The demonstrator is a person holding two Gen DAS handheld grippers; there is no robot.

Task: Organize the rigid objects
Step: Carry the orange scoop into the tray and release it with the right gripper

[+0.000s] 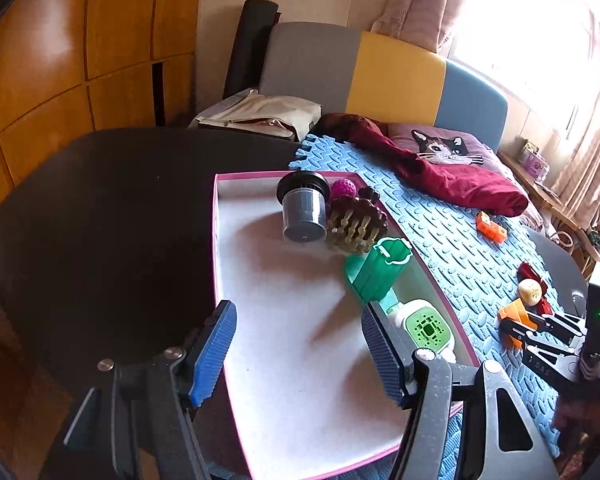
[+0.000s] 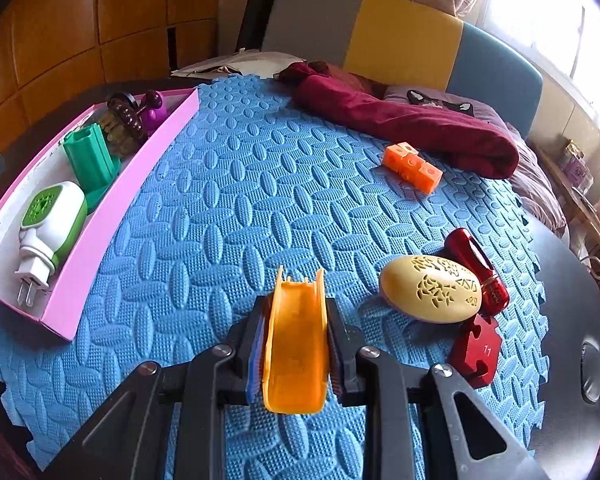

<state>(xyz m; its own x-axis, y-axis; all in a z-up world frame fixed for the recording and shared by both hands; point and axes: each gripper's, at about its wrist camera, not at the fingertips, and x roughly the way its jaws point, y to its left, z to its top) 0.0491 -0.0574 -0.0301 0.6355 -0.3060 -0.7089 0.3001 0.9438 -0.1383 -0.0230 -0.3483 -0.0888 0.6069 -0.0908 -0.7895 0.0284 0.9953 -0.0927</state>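
We can't make out much at the far right of the left wrist view: our right gripper [image 1: 518, 330] is half cut off by the frame edge, and the orange piece [image 1: 516, 312] in it shows only as a sliver. The window at the upper right is blown out white. In the pink tray [image 1: 220, 240], the purple ball [image 1: 344, 188] is mostly hidden behind the grey canister [image 1: 302, 212] and the brown brush [image 1: 356, 220].

Now the right wrist view, low centre: our right gripper [image 2: 296, 344] is pinching the orange piece [image 2: 294, 344], a trough-shaped plastic shell, open side up, its pads pressed on both side walls over the blue foam mat [image 2: 260, 200]. To its right lie a cream egg-shaped case [image 2: 430, 294] with cut-out patterns, touching a red cylinder [image 2: 476, 268] and a red puzzle-shaped block [image 2: 476, 356]. Orange cubes [image 2: 412, 166] sit in the upper right, well apart.

Our left gripper [image 1: 296, 354] hangs over the tray's white floor, jaws spread, nothing between them. The green holder [image 1: 376, 270] and plug-in device [image 1: 424, 330] lie along the tray's right wall.
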